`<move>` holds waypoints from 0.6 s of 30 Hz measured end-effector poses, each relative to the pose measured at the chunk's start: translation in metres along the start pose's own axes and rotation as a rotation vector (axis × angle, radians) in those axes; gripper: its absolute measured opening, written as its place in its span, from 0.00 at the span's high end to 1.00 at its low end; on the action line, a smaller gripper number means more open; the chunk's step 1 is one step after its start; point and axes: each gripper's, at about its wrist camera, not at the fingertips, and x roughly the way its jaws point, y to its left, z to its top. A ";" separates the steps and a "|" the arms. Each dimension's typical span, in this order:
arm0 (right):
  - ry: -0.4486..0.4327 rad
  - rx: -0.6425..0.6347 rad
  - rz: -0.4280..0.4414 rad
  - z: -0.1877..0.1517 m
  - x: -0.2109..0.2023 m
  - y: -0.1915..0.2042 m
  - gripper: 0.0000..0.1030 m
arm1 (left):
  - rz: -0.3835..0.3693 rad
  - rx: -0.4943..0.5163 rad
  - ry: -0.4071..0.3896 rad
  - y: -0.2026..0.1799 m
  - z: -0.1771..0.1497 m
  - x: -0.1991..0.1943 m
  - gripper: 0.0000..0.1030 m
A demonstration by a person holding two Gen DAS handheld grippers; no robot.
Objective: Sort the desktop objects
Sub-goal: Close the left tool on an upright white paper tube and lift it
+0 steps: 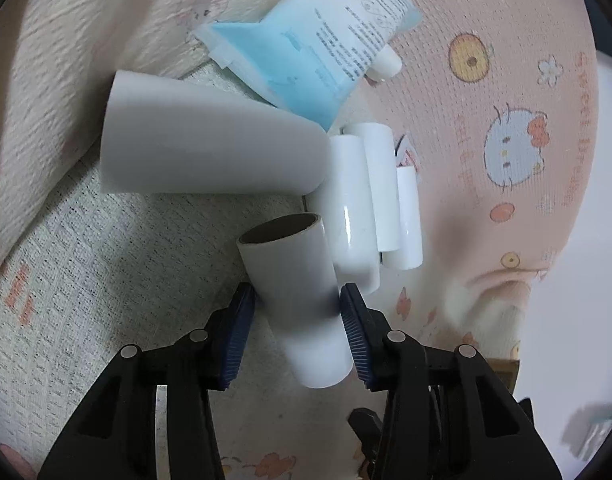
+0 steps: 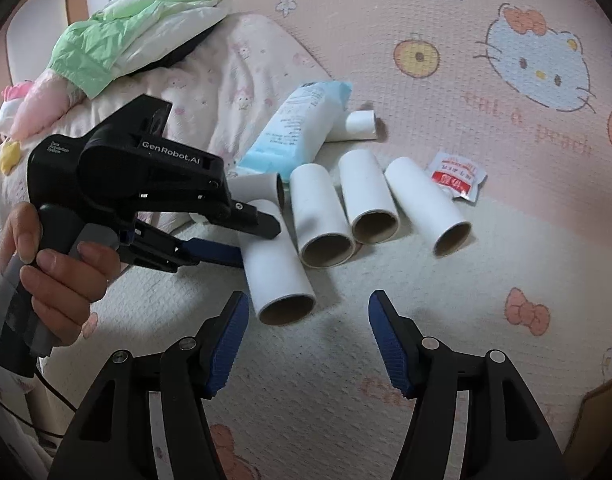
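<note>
on patterned mat (image 2: pixel 446 24), white tube (image 1: pixel 302 300) lying between pads of left gripper (image 1: pixel 296 300); right pad touching, left pad maybe not, grip unclear. right gripper (image 2: pixel 308 308) standing apart, empty. three more tubes (image 2: pixel 370 200) lying at 1 o'clock of it.

On my right wrist view I read "GenRobot.AI" in white on the black body of the left gripper (image 2: pixel 258 240); a smaller white label sits further back on it, too small for me to read. The pink mat (image 2: pixel 486 20) carries faint salmon lettering, upside down to me, which I cannot make out for certain. The blue pouch (image 1: pixel 326 40) bears lines of fine print and round symbols, illegible. The red-and-white sachet (image 2: pixel 457 178) shows characters I cannot resolve.
</note>
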 end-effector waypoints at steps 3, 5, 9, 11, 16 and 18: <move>0.021 0.004 0.019 -0.003 0.006 0.003 0.42 | -0.011 0.007 0.026 0.004 -0.006 0.000 0.53; 0.030 -0.003 0.023 -0.006 0.008 0.007 0.42 | -0.019 0.034 0.045 0.004 -0.014 0.002 0.53; 0.075 -0.033 0.016 -0.015 0.015 0.017 0.42 | -0.019 0.115 0.077 -0.005 -0.030 0.010 0.53; 0.094 -0.037 0.008 -0.021 0.018 0.020 0.42 | -0.010 0.173 0.086 -0.012 -0.039 0.014 0.53; 0.145 0.039 -0.014 -0.030 0.017 0.015 0.58 | 0.031 0.326 0.103 -0.034 -0.055 0.022 0.53; 0.152 0.079 -0.003 -0.033 0.014 0.008 0.58 | 0.034 0.363 0.106 -0.042 -0.059 0.025 0.53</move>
